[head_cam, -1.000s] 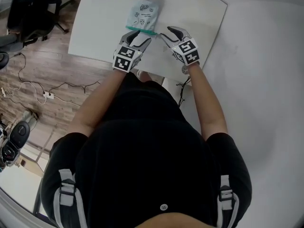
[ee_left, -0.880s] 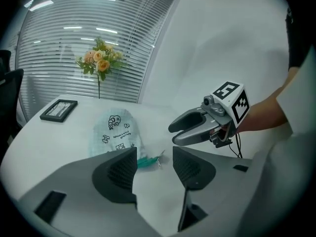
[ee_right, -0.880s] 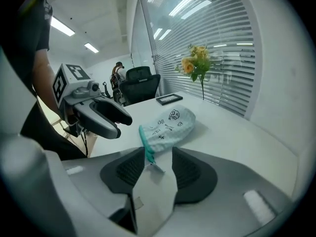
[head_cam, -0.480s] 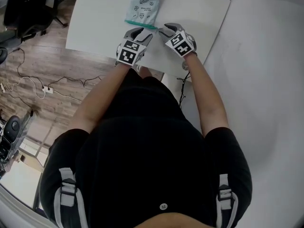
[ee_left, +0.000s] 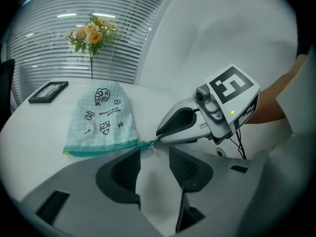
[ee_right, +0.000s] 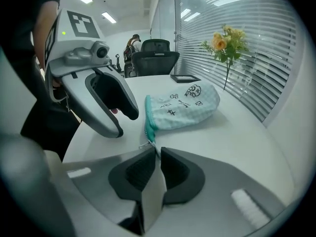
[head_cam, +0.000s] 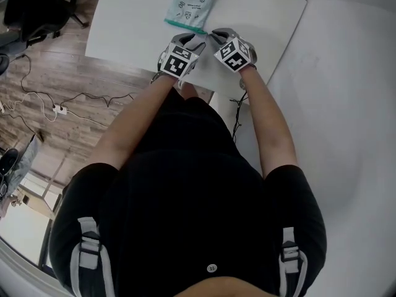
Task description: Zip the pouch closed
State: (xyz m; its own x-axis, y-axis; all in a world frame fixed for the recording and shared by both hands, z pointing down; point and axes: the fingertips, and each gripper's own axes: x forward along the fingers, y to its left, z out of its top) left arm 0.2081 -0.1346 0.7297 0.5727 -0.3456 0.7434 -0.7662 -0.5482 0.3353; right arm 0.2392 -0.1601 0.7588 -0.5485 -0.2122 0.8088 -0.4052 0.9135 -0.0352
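Observation:
A pale checked pouch with cartoon prints lies flat on the white table, its teal zipper edge toward me. My right gripper is at the zipper's end, its jaws closing to a thin gap on the small metal pull. In the left gripper view the right gripper's fingertips touch that pull. My left gripper sits just before the same end, its jaws wide and closing slowly, with nothing between them. In the head view the left gripper and the right gripper meet at the pouch's near corner.
A dark picture frame and a stem of flowers stand behind the pouch. An office chair is past the table's far end. Cables trail on the wooden floor to the left. The table's near edge runs just under my wrists.
Both grippers have come down and forward to the pouch's zipper edge. The right gripper's jaws have narrowed onto the zipper's end, and the left's have narrowed a little.

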